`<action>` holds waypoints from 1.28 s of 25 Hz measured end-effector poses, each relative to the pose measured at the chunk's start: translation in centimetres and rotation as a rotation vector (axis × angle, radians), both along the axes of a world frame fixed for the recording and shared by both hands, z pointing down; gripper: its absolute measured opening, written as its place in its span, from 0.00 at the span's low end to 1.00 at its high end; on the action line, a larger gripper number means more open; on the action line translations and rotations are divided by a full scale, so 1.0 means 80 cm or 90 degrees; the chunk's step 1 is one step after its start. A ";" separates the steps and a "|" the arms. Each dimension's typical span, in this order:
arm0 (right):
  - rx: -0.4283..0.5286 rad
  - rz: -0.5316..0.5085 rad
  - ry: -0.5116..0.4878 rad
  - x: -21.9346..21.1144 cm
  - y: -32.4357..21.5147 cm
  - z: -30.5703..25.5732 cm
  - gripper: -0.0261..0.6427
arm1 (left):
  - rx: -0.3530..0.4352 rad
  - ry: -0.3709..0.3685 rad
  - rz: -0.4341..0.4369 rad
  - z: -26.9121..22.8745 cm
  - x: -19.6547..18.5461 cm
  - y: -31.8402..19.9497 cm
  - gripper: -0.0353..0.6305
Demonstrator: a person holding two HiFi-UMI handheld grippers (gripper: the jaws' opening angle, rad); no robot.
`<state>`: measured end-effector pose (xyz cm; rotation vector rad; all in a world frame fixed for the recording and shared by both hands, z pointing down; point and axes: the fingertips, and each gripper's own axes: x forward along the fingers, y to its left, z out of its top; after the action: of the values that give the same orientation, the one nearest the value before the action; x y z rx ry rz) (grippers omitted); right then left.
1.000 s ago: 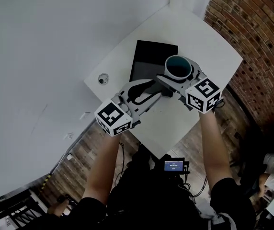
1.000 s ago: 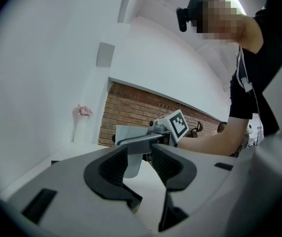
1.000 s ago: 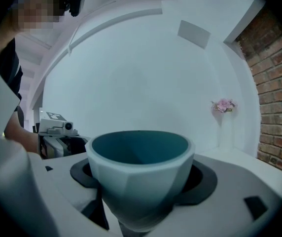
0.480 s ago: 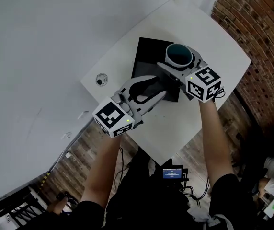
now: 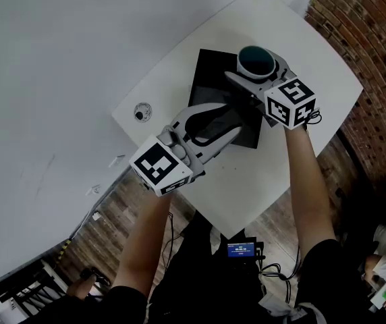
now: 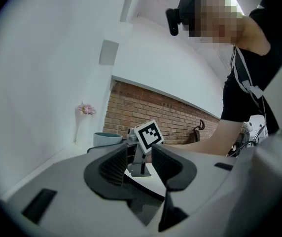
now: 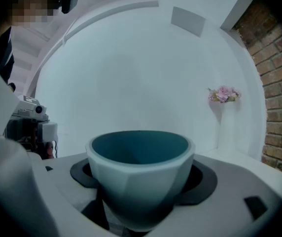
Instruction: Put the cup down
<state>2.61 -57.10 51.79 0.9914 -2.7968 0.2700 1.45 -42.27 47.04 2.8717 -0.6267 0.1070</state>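
Observation:
A teal cup [image 5: 256,59] sits upright between the jaws of my right gripper [image 5: 257,73], which is shut on its sides. It hangs over the far end of a black mat [image 5: 213,86] on the white table [image 5: 301,39]. In the right gripper view the cup [image 7: 138,172] fills the gap between the pads of the right gripper [image 7: 138,191]. My left gripper [image 5: 230,119] is over the mat's near part, open, with nothing between its pads. From the left gripper [image 6: 138,162] I see the cup [image 6: 106,138] and the right gripper's marker cube [image 6: 148,135] just ahead.
A small round object [image 5: 142,111] lies on the table's left corner. A white wall runs along the left, a brick wall [image 5: 368,59] to the right. A slim white vase of pink flowers [image 7: 223,95] stands at the table's far corner. Wooden floor lies below the near table edge.
Both grippers have moved farther out over the table. The right one carried the cup from the mat's near right side to its far end and a little lower.

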 end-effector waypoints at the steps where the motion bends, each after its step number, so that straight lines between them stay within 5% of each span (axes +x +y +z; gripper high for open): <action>1: 0.003 0.001 0.002 0.000 -0.003 0.002 0.64 | 0.000 -0.001 0.000 0.002 0.000 -0.001 0.27; 28: 0.049 0.009 0.052 0.006 -0.012 0.018 0.65 | -0.007 -0.003 -0.012 0.008 -0.011 -0.008 0.27; 32: 0.036 0.014 0.043 0.009 -0.008 0.015 0.74 | -0.003 -0.002 -0.015 0.003 -0.014 -0.008 0.27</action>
<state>3.35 -57.73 53.02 1.0240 -2.7475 0.1578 0.36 -42.88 47.32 2.8587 -0.6595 0.1091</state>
